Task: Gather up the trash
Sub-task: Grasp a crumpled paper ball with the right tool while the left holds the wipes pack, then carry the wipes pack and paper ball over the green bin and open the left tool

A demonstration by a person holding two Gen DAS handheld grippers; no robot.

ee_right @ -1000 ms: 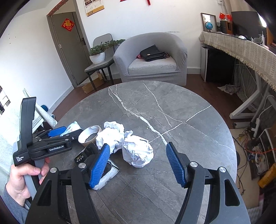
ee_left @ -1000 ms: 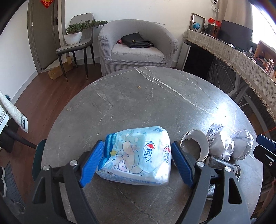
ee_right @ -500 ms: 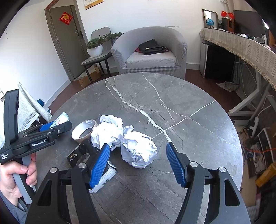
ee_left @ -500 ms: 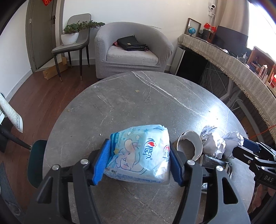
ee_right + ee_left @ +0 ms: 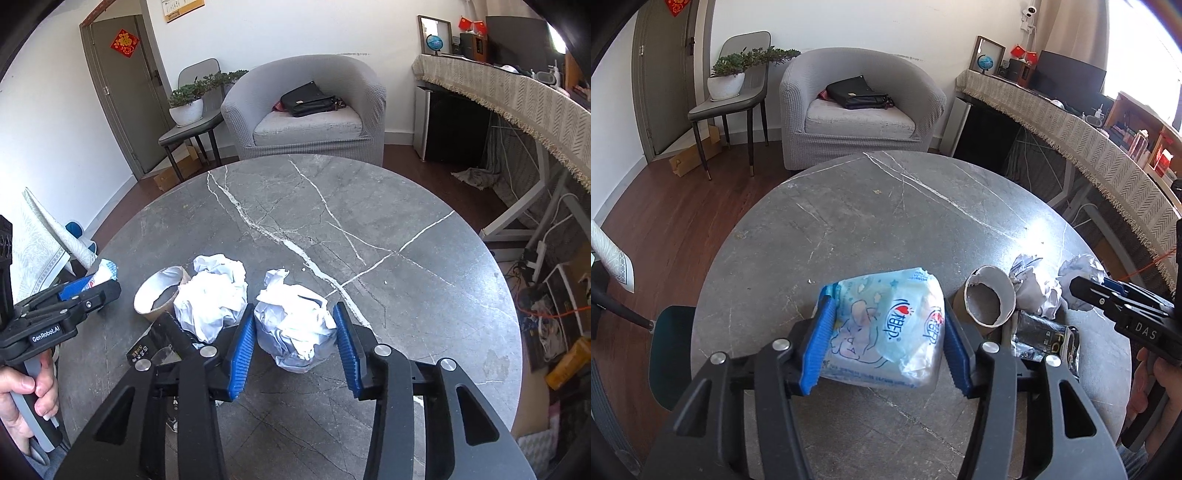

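Marble table [image 5: 369,229]: left gripper [image 5: 884,341] clamps pack [image 5: 886,328], right gripper [image 5: 295,343] pinches wad [image 5: 295,328]; tube [image 5: 160,295], second wad [image 5: 212,295], wrapper [image 5: 1045,339] remain.

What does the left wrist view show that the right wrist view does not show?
Only the left wrist view: the left tongs shut on the pale blue plastic tissue pack.

Only the right wrist view: the right tongs closing around a crumpled white paper ball, and a red door ornament.

Both: the cardboard tube, the round grey marble table, the grey armchair.
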